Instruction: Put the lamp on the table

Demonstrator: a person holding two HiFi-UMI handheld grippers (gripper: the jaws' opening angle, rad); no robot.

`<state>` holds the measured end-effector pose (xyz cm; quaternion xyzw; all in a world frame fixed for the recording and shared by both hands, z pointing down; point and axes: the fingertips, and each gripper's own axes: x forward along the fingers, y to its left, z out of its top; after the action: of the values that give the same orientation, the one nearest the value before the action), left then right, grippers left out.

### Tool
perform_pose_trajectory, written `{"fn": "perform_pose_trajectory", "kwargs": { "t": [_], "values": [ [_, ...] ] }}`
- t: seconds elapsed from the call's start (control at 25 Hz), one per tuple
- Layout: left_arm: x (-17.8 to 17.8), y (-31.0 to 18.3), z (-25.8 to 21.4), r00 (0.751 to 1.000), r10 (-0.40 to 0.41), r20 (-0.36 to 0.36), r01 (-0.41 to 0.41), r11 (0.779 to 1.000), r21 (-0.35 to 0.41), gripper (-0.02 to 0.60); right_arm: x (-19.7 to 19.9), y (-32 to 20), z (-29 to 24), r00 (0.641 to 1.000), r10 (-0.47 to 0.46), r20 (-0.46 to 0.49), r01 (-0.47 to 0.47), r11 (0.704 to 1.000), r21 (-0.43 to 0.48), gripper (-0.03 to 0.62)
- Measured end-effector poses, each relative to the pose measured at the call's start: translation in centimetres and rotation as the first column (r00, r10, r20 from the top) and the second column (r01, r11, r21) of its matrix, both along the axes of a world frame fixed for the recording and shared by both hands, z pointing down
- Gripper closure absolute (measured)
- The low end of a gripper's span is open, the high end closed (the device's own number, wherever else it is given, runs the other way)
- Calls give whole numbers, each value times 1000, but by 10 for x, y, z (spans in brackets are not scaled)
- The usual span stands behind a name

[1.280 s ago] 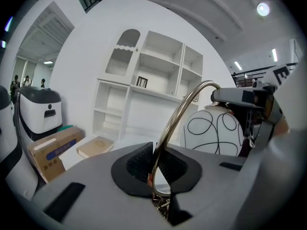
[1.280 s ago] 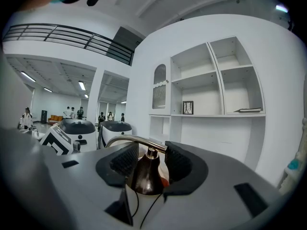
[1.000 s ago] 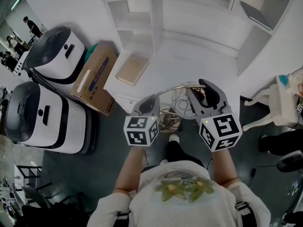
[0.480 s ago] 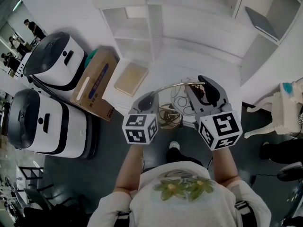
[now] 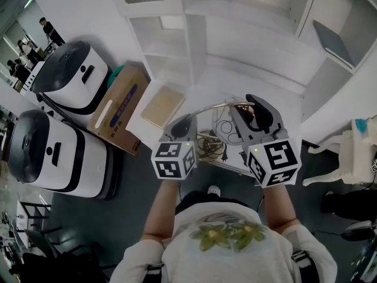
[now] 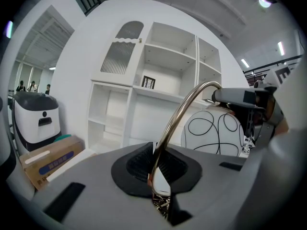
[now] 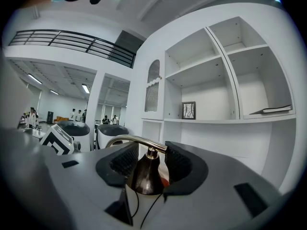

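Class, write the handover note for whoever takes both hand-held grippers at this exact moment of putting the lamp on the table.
Left hand-held gripper: shut on the lamp, clamping its curved brass arm.
Right hand-held gripper: shut on the lamp's dark cone cap.
Lamp: held in the air between both grippers, in front of the white table below the shelves.
Done: lamp lifted and brought to the table.
Left: lower it upright onto the table, then open both grippers.
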<state>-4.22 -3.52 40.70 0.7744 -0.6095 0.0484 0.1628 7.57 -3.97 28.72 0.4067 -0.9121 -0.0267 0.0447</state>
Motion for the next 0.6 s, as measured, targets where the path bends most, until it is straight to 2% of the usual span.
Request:
{"fn": "perform_pose_trajectory", "kwargs": {
  "t": [0.6],
  "values": [
    [-6, -33, 7, 1000, -6, -6, 6, 999, -31, 541, -7, -38, 6, 1000, -4, -2, 4, 1000, -22, 402]
  ]
}}
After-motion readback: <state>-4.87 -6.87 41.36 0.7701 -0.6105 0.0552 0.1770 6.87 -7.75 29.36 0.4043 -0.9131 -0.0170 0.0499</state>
